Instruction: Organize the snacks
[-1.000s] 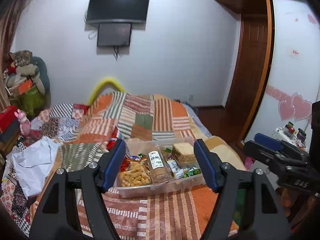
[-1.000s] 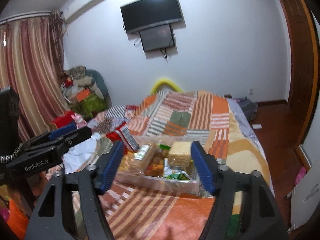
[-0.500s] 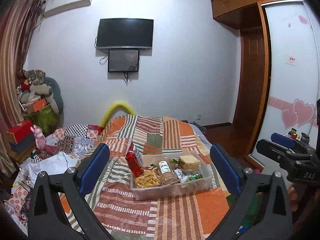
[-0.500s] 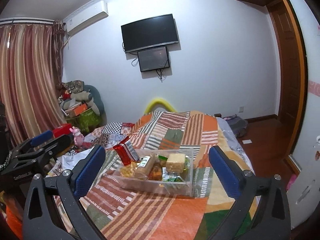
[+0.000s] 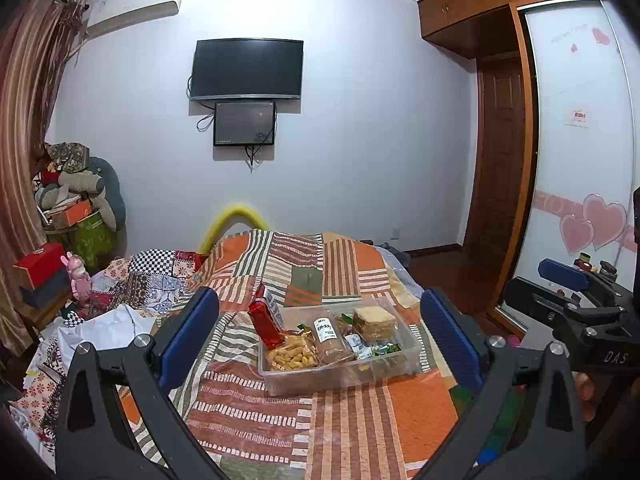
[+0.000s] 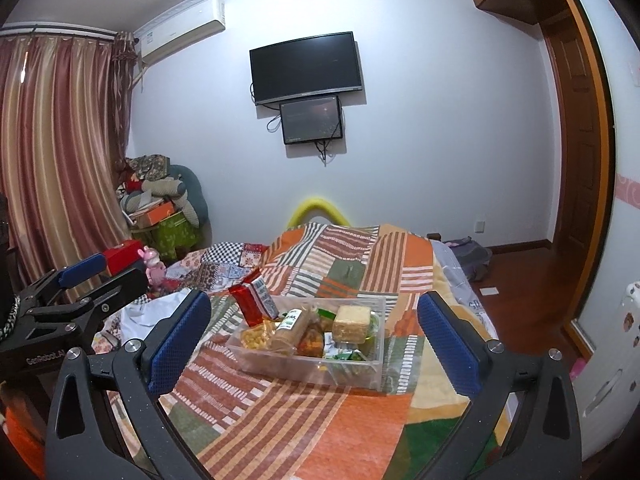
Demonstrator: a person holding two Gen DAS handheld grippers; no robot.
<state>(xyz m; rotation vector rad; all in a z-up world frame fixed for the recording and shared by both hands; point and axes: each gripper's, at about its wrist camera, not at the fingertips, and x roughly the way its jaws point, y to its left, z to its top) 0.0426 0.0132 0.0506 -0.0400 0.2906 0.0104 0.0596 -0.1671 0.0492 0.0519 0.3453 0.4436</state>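
A clear bin (image 5: 404,364) of snacks sits at lower centre of both views on a patchwork quilt (image 5: 352,412). In the left view its long axis runs left to right, rising slightly to the right; in the right view it slopes down to the right. A red packet (image 5: 264,322) stands tilted at the bin's left end, leaning toward the upper left and poking above the rim. Beside it lies a bag of yellow puffs (image 5: 292,354), then a biscuit roll (image 5: 329,340) with its long axis running away from the camera, label end farther off. A stack of crackers (image 5: 374,322) sits in the far right corner, with green wrappers (image 5: 386,350) in front of it.

The left gripper (image 5: 320,340) is spread wide, its blue pads framing the bin from nearer the camera, holding and touching nothing. The right gripper (image 6: 314,344) is equally wide apart and empty. Each shows in the other's view at the frame edge, cut off.

The small items between the roll and crackers are too jumbled to name. The label's print is unreadable.
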